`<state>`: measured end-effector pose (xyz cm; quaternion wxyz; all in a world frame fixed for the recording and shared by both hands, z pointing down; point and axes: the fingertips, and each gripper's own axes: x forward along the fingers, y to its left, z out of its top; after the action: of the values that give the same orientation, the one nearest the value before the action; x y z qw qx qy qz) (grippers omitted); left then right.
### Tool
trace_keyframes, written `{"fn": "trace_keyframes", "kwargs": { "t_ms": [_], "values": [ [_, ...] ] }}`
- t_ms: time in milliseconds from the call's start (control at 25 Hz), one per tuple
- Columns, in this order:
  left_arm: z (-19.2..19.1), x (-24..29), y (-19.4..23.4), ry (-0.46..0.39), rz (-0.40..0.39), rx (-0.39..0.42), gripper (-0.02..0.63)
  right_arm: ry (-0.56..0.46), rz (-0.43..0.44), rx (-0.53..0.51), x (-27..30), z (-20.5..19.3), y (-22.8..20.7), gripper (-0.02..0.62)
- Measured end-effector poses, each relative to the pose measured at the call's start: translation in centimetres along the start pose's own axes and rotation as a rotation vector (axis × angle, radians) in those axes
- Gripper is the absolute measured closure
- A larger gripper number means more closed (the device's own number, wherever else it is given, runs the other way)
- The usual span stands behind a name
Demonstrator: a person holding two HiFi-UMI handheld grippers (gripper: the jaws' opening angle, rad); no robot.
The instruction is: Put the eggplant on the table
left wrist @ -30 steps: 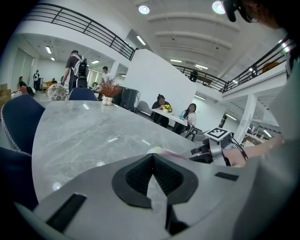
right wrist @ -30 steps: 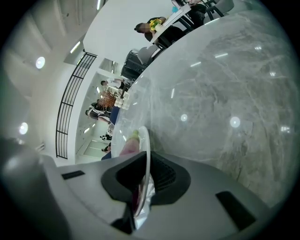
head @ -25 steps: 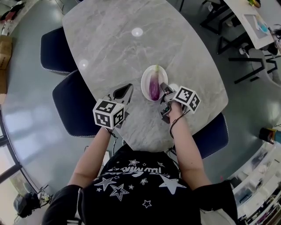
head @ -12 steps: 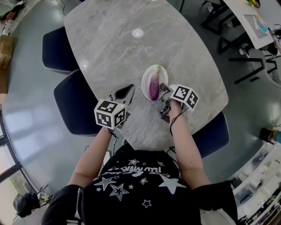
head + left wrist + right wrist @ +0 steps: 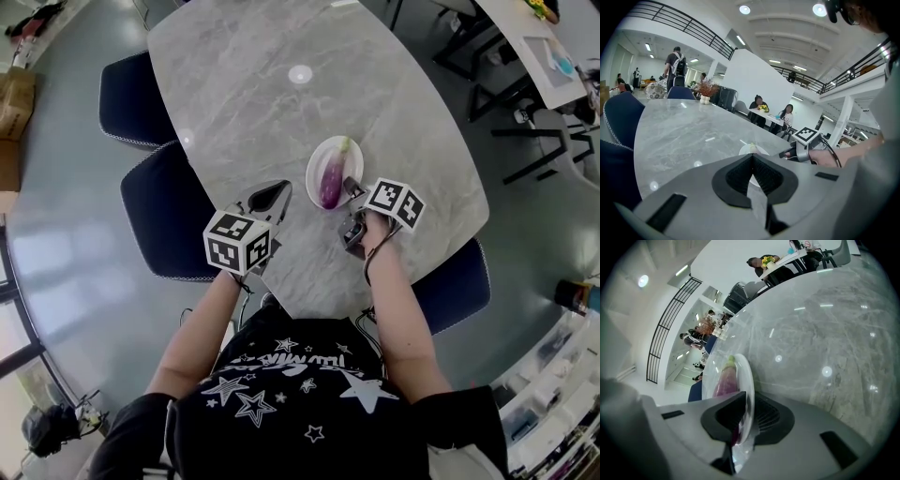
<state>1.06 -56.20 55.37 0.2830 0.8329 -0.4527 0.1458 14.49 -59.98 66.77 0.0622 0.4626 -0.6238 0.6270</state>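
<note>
The grey marble oval table fills the upper middle of the head view. At frame centre, the round white plate carries the purple eggplant, stem toward the top. The right gripper sits at the plate's lower right, its jaws pinching the rim. They hide the eggplant's near end. The left gripper, lower left of the plate, has its jaws together and empty.
</note>
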Motion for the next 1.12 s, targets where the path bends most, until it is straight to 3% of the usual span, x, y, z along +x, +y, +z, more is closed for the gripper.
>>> {"fn": "trace_keyframes", "kwargs": {
  "t_ms": [120,200,600,1120],
  "values": [
    [-0.3,-0.5,-0.4,0.004,-0.001,0.018,0.598,0.005,-0.007,-0.031,-0.2,-0.3,0.0,0.566],
    [-0.6,-0.8,-0.7,0.006,-0.005,0.031,0.598,0.006,-0.004,-0.054,-0.4,-0.5,0.1,0.525],
    [-1.4,-3.0,-1.3,-0.01,-0.011,0.029,0.598,-0.028,-0.067,-0.093,-2.2,-1.6,-1.2,0.523],
    [-1.6,-8.0,-3.0,-0.077,-0.07,0.028,0.598,-0.131,0.019,-0.098,-7.0,-5.1,2.2,0.523]
  ]
}}
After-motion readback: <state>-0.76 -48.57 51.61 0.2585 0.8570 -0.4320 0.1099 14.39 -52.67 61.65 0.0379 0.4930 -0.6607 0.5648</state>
